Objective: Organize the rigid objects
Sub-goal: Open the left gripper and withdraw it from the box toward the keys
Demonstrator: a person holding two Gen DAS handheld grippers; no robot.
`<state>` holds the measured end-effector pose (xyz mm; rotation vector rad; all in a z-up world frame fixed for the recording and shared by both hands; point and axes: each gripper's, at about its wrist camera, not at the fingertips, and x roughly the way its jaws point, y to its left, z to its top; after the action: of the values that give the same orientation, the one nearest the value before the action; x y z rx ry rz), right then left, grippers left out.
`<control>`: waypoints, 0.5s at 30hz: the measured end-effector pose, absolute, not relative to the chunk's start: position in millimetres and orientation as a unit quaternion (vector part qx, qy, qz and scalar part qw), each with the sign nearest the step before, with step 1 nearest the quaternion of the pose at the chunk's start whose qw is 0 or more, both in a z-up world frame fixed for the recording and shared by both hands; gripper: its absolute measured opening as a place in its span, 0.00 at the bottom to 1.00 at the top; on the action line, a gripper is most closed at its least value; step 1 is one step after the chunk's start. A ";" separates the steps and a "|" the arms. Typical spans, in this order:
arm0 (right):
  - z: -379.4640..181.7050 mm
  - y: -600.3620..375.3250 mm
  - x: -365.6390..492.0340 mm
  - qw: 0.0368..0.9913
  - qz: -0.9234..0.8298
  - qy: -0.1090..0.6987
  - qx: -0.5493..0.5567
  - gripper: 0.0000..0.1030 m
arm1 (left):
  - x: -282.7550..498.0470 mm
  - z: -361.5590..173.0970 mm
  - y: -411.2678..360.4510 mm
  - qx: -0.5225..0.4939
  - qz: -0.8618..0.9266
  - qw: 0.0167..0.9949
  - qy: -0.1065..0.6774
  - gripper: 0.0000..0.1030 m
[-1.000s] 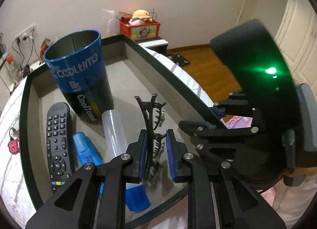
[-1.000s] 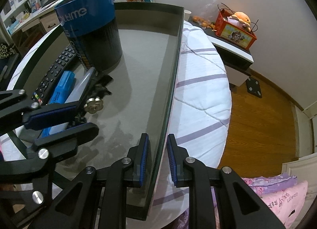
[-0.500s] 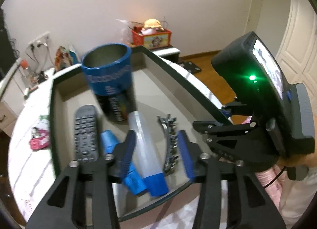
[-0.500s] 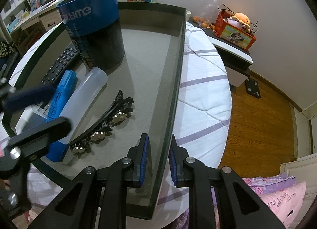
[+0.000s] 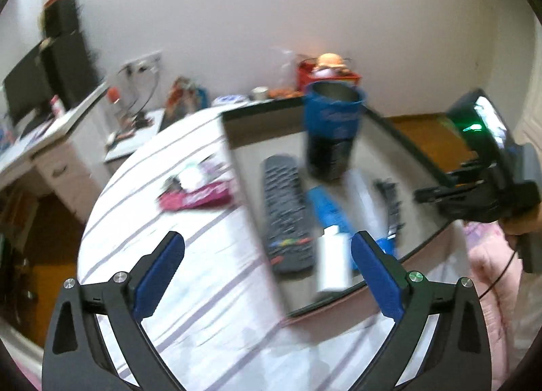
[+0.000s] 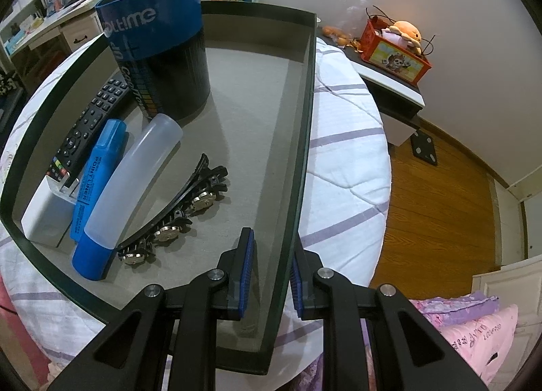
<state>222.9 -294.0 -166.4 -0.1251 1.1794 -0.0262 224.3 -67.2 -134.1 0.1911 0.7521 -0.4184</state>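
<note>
My right tool [image 6: 269, 269] clamps the tray [image 6: 305, 127] wall. My left tool [image 5: 267, 269] has just spread wide, holding nothing, over open bedspread [image 5: 189, 276]. The hair clip [image 6: 179, 211] lies in the tray beside the bottle [image 6: 135, 184].

I am in a bedroom at home: a quilted striped bedspread [image 6: 342, 140], pink pillows [image 6: 474, 330], a desk [image 5: 50, 140], wooden floor [image 6: 437, 208].

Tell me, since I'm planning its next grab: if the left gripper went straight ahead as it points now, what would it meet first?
Probably the striped bedsheet just outside the tray's left wall; the left gripper is open and empty. Blur makes depth uncertain.
</note>
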 end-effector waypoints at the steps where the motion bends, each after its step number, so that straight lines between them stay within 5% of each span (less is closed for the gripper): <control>1: -166.5 -293.4 222.7 0.829 -0.014 0.556 -0.059 0.20 | 227.0 -137.5 -57.7 0.084 -0.196 0.904 0.370 0.97; 15: -166.2 -285.5 223.6 0.825 -0.031 0.560 -0.065 0.20 | 249.7 -165.9 -45.7 0.064 -0.210 0.886 0.408 0.97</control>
<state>223.6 -285.5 -166.2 -0.1382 1.1905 -0.0652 249.7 -45.7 -165.9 0.1329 0.8492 -0.4366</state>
